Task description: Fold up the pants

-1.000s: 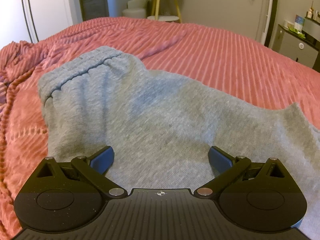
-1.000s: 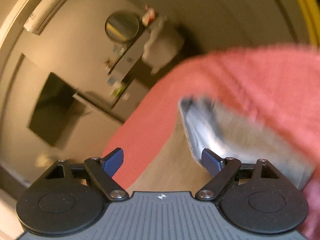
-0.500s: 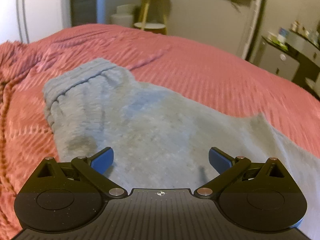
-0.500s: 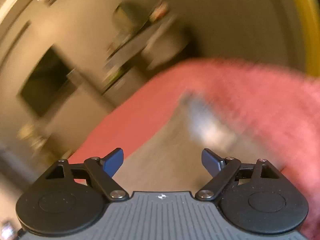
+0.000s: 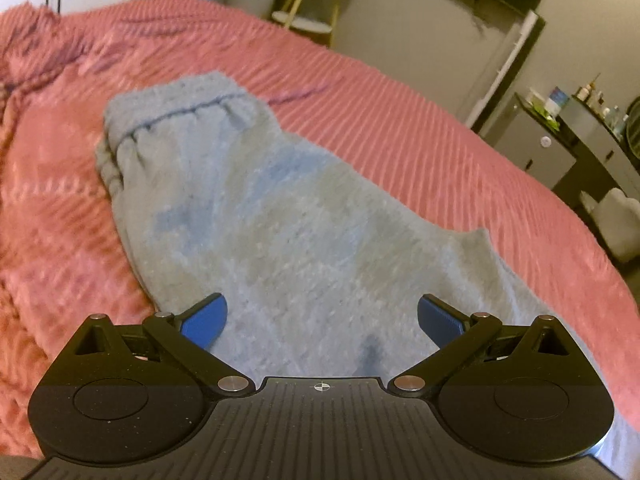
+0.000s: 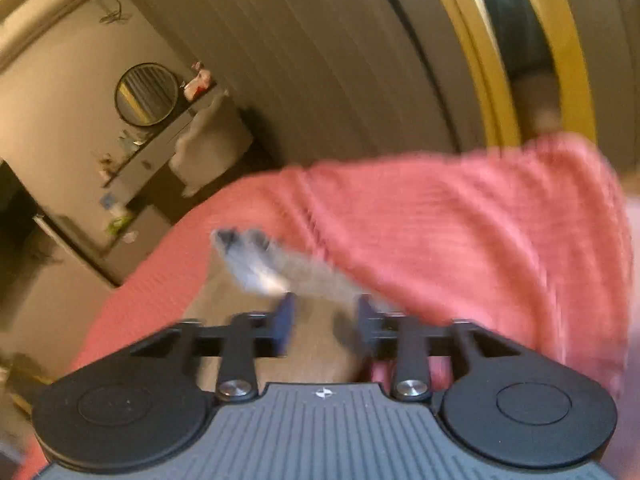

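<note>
Grey sweatpants (image 5: 280, 216) lie flat on a pink ribbed bedspread (image 5: 420, 128), with the elastic waistband (image 5: 176, 112) at the far left. My left gripper (image 5: 322, 316) is open and empty, just above the cloth near the crotch. In the blurred right wrist view, my right gripper (image 6: 322, 324) has its jaws partly closed around the grey pant leg (image 6: 316, 344), a clear gap still between them. The leg's cuff end (image 6: 248, 256) lies beyond the fingers on the bedspread (image 6: 460, 240).
A dark dresser (image 5: 560, 148) with bottles stands right of the bed, and a round side table (image 5: 308, 20) behind it. The right wrist view shows a round mirror (image 6: 146, 94) over a shelf, and a yellow-framed mirror (image 6: 520, 52).
My left gripper drew back and tilted, so more of the pants shows. My right gripper's jaws went from wide open to partly closed around the pant leg.
</note>
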The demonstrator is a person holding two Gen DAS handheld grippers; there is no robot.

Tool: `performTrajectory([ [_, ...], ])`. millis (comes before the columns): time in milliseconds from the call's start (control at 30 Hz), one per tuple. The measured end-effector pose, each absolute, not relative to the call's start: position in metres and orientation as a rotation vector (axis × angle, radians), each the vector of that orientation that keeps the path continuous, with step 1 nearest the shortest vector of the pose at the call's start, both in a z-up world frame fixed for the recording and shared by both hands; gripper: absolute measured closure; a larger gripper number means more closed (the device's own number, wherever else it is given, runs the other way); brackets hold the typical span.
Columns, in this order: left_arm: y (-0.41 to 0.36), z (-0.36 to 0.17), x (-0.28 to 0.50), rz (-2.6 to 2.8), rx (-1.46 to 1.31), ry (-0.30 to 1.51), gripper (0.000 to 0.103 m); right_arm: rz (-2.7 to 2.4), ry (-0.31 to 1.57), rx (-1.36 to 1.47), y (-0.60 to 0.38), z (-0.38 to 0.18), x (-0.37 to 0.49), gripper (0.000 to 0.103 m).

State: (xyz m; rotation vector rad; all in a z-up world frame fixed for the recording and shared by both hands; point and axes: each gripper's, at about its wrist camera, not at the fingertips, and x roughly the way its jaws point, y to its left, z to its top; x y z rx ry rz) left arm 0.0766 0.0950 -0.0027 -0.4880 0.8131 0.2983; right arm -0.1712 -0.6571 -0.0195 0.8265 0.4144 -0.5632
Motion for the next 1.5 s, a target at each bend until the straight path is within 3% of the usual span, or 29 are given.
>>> performTrajectory([
  [233, 0.082, -0.004, 0.077, 0.253, -0.416, 0.837, 0.000, -0.493, 0.514, 0.889, -0.651, -0.048, -0.173, 0.057],
  [533, 0.086, -0.007, 0.078, 0.264, -0.442, 0.864, 0.000, -0.513, 0.426, 1.044, -0.683, -0.077, -0.153, 0.058],
  [567, 0.085, -0.008, 0.079, 0.267, -0.438, 0.867, 0.000, -0.503, 0.427, 1.027, -0.683, -0.076, -0.151, 0.072],
  [633, 0.083, -0.008, 0.081, 0.265, -0.423, 0.868, 0.000, -0.471, 0.428, 0.999, -0.682, -0.076, -0.145, 0.086],
  [1100, 0.067, -0.016, 0.091, 0.236, -0.303, 0.907, 0.000, -0.474, 0.438, 0.929, -0.681, -0.091, -0.124, 0.072],
  [1200, 0.067, -0.017, 0.091, 0.236, -0.303, 0.909, 0.000, -0.506, 0.460, 0.929, -0.678, -0.083, -0.122, 0.079],
  [1233, 0.067, -0.017, 0.091, 0.235, -0.305, 0.910, 0.000, -0.510, 0.458, 0.924, -0.677, -0.080, -0.121, 0.091],
  [1400, 0.069, -0.017, 0.091, 0.232, -0.318, 0.909, 0.000, -0.464, 0.399, 0.838, -0.660, -0.059, -0.122, 0.092],
  [1500, 0.070, -0.016, 0.091, 0.231, -0.324, 0.910, 0.000, -0.514, 0.462, 0.838, -0.664, -0.066, -0.118, 0.092],
])
